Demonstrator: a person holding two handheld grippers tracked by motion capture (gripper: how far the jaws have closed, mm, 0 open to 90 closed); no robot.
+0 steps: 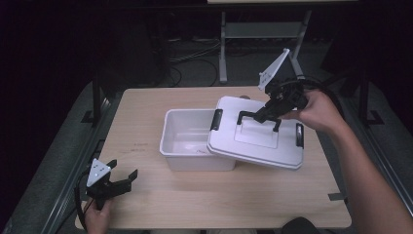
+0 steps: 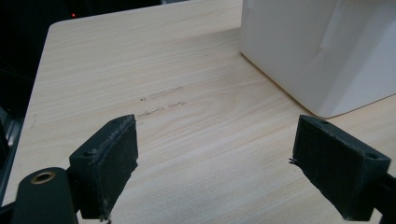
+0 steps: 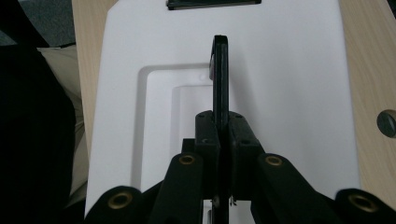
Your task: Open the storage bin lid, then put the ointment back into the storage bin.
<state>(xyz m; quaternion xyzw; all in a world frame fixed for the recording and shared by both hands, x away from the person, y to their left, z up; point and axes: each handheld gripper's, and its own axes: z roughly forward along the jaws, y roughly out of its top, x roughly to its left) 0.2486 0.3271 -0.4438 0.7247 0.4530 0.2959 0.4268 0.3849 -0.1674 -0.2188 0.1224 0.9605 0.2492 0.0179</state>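
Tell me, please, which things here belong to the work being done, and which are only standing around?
In the work:
- white plastic lid with black handle, held up by that handle
- right tool, shut on the handle
- white plastic open box

Standing by:
- left tool, open, holding nothing
- light wooden table
- grey metal stand behind the table
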